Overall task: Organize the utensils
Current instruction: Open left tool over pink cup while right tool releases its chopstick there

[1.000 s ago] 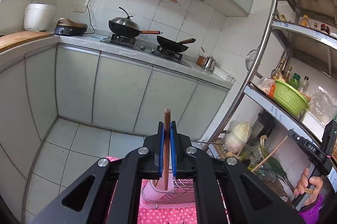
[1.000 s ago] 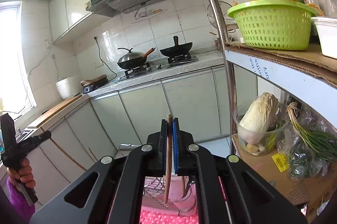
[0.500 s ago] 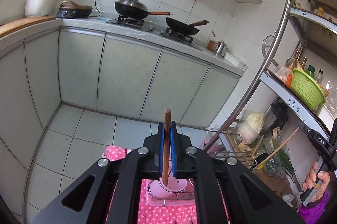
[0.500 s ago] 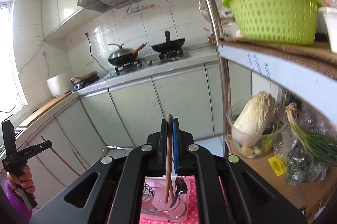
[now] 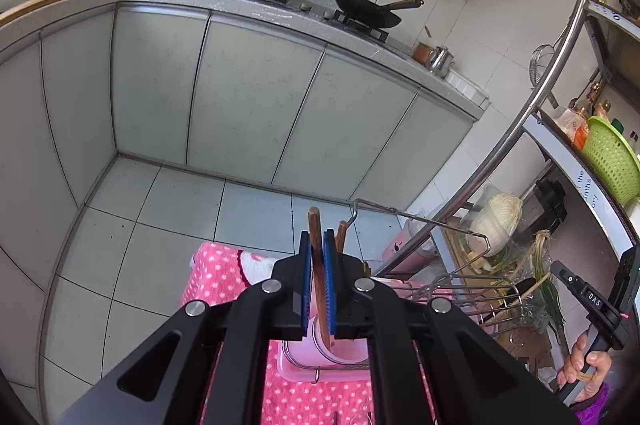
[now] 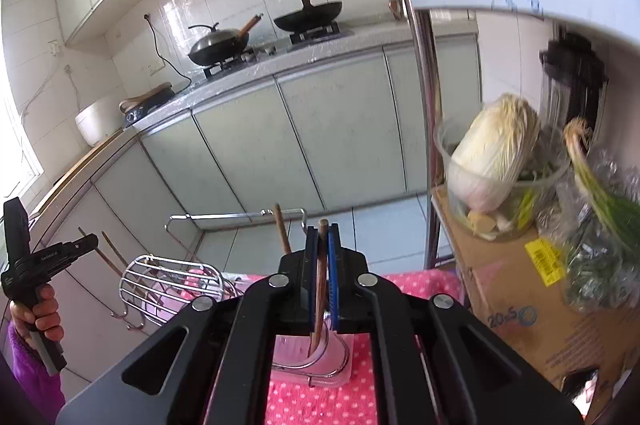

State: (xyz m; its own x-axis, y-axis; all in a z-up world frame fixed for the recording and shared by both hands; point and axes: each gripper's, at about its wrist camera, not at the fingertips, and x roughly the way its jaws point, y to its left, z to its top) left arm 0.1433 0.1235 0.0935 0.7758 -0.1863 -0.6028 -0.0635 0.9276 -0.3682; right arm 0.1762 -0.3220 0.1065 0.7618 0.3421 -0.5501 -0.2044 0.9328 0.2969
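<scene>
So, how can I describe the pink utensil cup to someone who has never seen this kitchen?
Start from the pink cloth with white dots near the steel shelf rack. On it lies a wire dish rack, and the pink utensil cup sits inside a wire ring at the rack's end. It is the only smooth, pale pink cup there, directly under the chopstick in the right gripper.

A brown wooden chopstick [image 5: 319,273] stands nearly upright, clamped between blue pads, its lower tip over the pale pink holder cup [image 5: 340,351] in the wire rack [image 5: 472,289]. A second chopstick [image 6: 320,289], likewise pinched, points its tip into the same cup [image 6: 296,353]. The rack stands on a pink dotted cloth [image 5: 216,273].
</scene>
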